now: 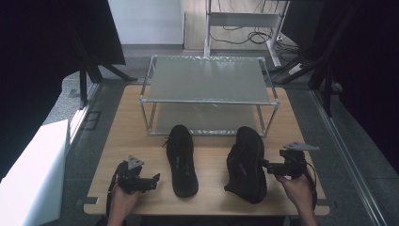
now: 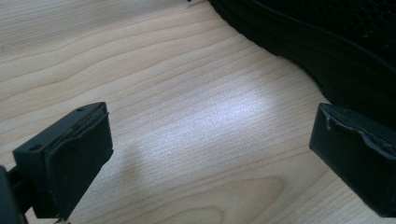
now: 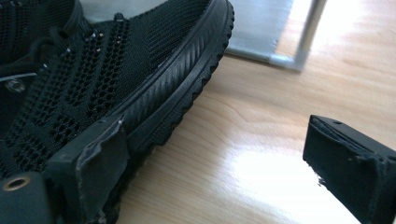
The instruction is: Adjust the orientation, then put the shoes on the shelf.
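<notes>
Two black mesh shoes stand side by side on the wooden table [image 1: 211, 155], toes towards the far side: the left shoe [image 1: 181, 160] and the right shoe [image 1: 247, 165]. My left gripper [image 1: 154, 179] sits low near the front edge, just left of the left shoe, and is open. In the left gripper view the left gripper [image 2: 210, 154] has bare wood between its jaws and the left shoe's sole [image 2: 327, 51] beyond. My right gripper [image 1: 264, 165] is open at the right shoe's outer side. In the right gripper view the right gripper [image 3: 219, 168] has one jaw against the right shoe [image 3: 116, 70].
A two-shelf metal rack [image 1: 207, 101] stands on the far half of the table, just behind the shoes' toes; its leg [image 3: 310, 28] shows in the right gripper view. A white box [image 1: 33, 174] sits off the table's left side. Dark screens flank both sides.
</notes>
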The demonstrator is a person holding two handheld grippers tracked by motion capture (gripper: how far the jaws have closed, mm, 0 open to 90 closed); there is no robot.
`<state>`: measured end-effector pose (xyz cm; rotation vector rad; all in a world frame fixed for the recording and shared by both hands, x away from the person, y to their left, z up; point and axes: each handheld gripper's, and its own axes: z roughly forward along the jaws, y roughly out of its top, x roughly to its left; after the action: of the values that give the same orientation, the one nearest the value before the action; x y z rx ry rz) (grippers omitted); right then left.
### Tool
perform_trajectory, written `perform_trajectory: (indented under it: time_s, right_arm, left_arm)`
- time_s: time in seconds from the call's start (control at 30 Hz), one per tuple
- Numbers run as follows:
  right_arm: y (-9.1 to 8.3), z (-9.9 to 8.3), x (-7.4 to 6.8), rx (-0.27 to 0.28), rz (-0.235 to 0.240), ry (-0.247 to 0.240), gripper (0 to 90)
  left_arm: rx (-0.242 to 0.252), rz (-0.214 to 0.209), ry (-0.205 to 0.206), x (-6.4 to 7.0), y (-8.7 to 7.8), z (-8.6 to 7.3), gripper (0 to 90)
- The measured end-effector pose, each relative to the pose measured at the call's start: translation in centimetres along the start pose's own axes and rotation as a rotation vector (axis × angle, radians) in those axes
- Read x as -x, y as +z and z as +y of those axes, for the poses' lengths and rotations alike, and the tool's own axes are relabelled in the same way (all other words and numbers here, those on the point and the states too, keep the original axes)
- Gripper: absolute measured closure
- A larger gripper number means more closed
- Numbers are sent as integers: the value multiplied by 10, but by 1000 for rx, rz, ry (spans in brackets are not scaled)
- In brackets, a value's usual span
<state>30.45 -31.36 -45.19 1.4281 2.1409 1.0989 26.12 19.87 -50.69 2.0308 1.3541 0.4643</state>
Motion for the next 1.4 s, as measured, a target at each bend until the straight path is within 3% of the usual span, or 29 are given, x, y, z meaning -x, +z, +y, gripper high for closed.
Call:
perform_trajectory:
  time_s: [0.13,0.23,0.33,0.8,1.13,1.3,1.4]
  right_arm:
    - [-2,-5,6,-20,-31,-5,141]
    - [4,-11,7,-69,-73,-22,185]
    - [11,-17,8,-97,-33,-16,147]
    - [10,-25,18,-74,14,51,127]
    - [-4,-26,19,4,65,85,109]
    - [-8,-28,16,23,84,71,88]
    - [-10,-29,13,35,104,62,62]
  left_arm:
    - [-2,-1,2,0,0,0,0]
    - [0,-3,0,0,0,0,0]
    - [5,-5,-3,-1,-1,0,0]
    - [2,-29,-44,0,-4,3,0]
    - [43,-27,-57,4,-10,7,10]
    - [65,-48,-71,10,-11,11,12]
    - [66,-38,-57,17,-10,14,6]
